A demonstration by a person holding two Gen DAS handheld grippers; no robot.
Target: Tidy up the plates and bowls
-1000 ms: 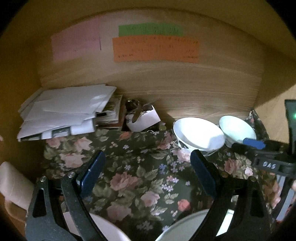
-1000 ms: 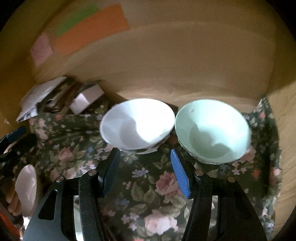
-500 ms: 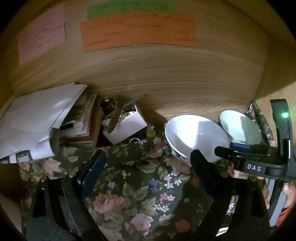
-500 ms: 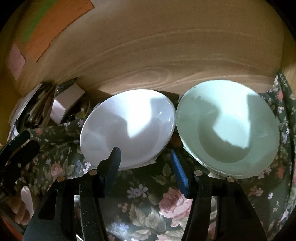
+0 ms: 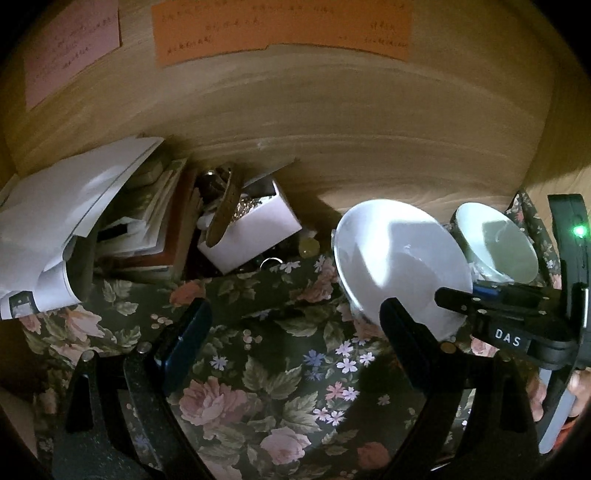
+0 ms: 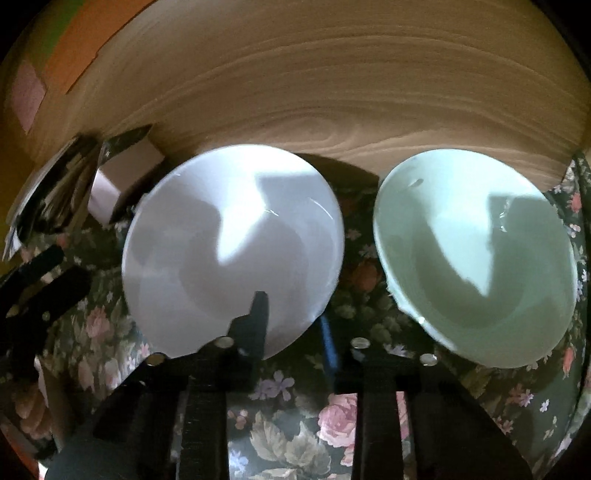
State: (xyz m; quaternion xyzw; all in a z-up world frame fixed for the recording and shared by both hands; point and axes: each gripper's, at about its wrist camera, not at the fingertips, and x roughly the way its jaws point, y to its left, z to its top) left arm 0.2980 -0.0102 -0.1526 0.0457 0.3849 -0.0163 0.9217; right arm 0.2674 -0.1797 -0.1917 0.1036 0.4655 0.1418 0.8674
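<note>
The right gripper (image 6: 291,325) is seen with its jaws pinched onto the near rim of the white bowl (image 6: 232,243), one finger inside the bowl and the blue-padded one outside, just under the edge. The bowl is tipped a bit toward the left in the left wrist view, so its near edge looks lifted off the floral cloth (image 6: 295,435).

Right beside it, to the right, the pale green bowl (image 6: 476,266) is parked on the cloth; only a narrow strip of cloth is left between the two rims, so not much room there. Behind both bowls a wooden back panel (image 6: 332,92) is found, pretty close to their far edges.

The left gripper (image 5: 295,325) is held with jaws spread wide and nothing between them, hovering over an open patch of cloth to the left of the white bowl. That patch is the roomiest bit around.

Further left and back, things get crowded: a small white box (image 5: 255,236) stuffed with odds and ends, then a stack of papers and booklets (image 5: 74,214) against the panel. Coloured paper notes (image 5: 280,29) are stuck on the panel above.
</note>
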